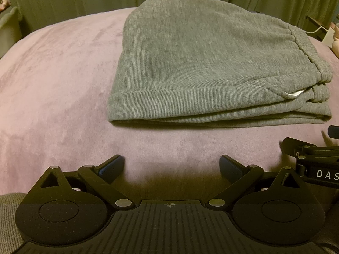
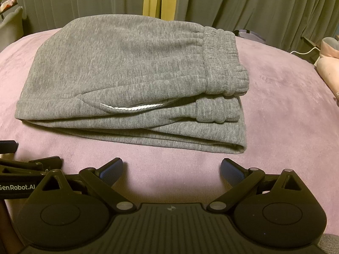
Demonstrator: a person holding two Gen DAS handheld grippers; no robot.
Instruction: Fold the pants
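My left gripper (image 1: 171, 167) hangs low over the mauve blanket (image 1: 53, 89), fingers spread wide, nothing btwn them. The grey pants (image 1: 190, 63) lie ahead of it and off to its right, not touching, already stacked in a thick bundle. Bundle's long axis runs left-right across my view; rounded fold edge on the left, elastic waistband (image 2: 222, 63) on the right, white drawstring (image 2: 131, 107) peeking from the near side. My right gripper (image 2: 172, 170) sits just short of the pants' near edge, also wide and empty, w/ the bundle ahead and slightly left. Judging by that, right one's nearer the waistband end; the fold looks about done.
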